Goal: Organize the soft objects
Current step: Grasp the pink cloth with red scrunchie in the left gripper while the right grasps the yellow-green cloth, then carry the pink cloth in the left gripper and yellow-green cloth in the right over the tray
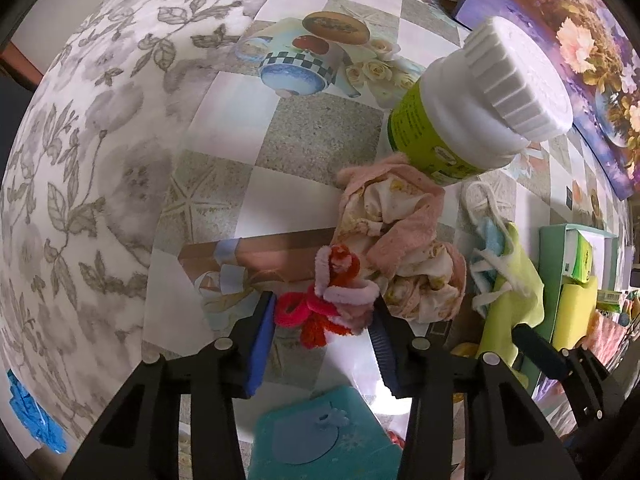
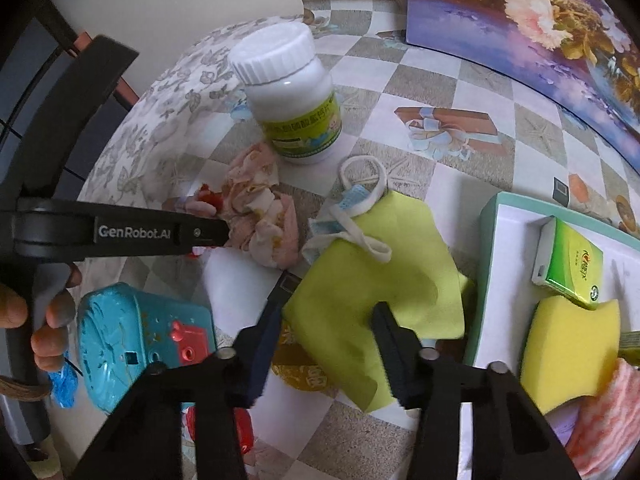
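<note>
The left gripper (image 1: 324, 320) is pinching fuzzy hair ties (image 1: 320, 312); the right gripper (image 2: 328, 320) is pinching the yellow-green cloth (image 2: 384, 264), bottle (image 2: 292, 100) at eleven o'clock.

Both wrist views close above the table (image 1: 304, 148), left straight down, right tilted steeply, sharing white bottle (image 2: 288, 96) and pink cloth (image 1: 400, 240).

hidden: yellow-green cloth (image 2: 384, 280) lower part behind gripper fingers | cut off: pink towel (image 2: 604, 424) at right edge | blurred: bottle (image 2: 296, 104) label text
</note>
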`<state>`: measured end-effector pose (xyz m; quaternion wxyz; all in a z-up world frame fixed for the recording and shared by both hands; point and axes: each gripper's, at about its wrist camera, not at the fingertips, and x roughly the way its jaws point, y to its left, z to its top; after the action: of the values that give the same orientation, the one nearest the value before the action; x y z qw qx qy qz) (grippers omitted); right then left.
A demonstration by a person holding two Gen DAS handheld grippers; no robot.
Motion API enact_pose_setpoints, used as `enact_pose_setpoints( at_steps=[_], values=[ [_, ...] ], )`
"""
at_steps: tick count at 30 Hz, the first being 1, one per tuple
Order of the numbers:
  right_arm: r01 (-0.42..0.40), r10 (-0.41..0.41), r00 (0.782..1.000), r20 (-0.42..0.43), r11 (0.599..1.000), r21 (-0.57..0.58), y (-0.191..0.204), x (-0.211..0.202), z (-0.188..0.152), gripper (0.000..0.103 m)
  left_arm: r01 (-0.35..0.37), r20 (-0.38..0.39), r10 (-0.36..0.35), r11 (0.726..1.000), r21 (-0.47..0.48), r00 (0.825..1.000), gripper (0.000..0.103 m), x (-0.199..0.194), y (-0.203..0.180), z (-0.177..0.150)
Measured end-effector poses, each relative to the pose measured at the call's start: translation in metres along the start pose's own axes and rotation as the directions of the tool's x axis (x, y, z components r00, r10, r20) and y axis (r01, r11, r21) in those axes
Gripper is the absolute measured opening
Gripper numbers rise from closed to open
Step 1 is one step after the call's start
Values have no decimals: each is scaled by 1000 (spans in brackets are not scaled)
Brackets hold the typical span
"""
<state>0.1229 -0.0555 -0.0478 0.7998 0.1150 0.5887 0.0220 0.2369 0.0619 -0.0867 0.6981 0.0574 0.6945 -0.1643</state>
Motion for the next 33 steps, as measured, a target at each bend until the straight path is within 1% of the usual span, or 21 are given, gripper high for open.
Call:
enact_pose_setpoints(
  at_steps=[1, 2, 3, 4, 5, 6, 8, 14, 24, 29, 33],
  values=[
    [-2, 2, 1000, 5, 1000, 3, -2, -1, 0, 34, 2, 2, -2, 1000, -3, 1000, 46, 0, 1, -1],
    [-7, 7, 1000, 12, 1000, 9, -4, -3, 0, 28, 3, 4, -3, 1000, -5, 1000, 45, -1, 3, -2],
    [-19, 18, 1000, 18, 1000, 15, -6, -5, 1, 25, 4, 6, -4, 1000, -8, 1000, 45, -1, 3, -2],
    [-28, 28, 999, 23, 999, 20, -8, -6, 0, 18, 6, 9, -6, 1000, -12, 1000, 45, -3, 4, -2],
    [-36, 35, 999, 28, 999, 24, -9, -8, 0, 13, 8, 12, -7, 1000, -16, 1000, 44, -4, 5, -3],
    [-35, 35, 999, 32, 999, 25, -11, -9, 0, 12, 9, 15, -9, 1000, -21, 1000, 43, -6, 6, -4],
    [-40, 38, 999, 38, 999, 30, -13, -11, 0, 7, 12, 22, -11, 1000, -29, 1000, 43, -10, 10, -5],
    [-63, 60, 996, 61, 997, 50, -19, -23, -1, 5, 26, 41, -24, 998, -53, 999, 41, -16, 17, -10],
    [-92, 81, 986, 145, 993, 68, -29, -60, 0, 4, 42, 84, -35, 996, -81, 996, 40, -43, 23, -18],
    [-99, 83, 975, 208, 993, 65, -30, -87, 2, 4, 40, 123, -29, 995, -86, 992, 40, -64, 23, -24],
    [-107, 87, 959, 271, 992, 61, -31, -113, 1, 4, 46, 171, -30, 995, -92, 985, 40, -88, 17, -29]
  ],
)
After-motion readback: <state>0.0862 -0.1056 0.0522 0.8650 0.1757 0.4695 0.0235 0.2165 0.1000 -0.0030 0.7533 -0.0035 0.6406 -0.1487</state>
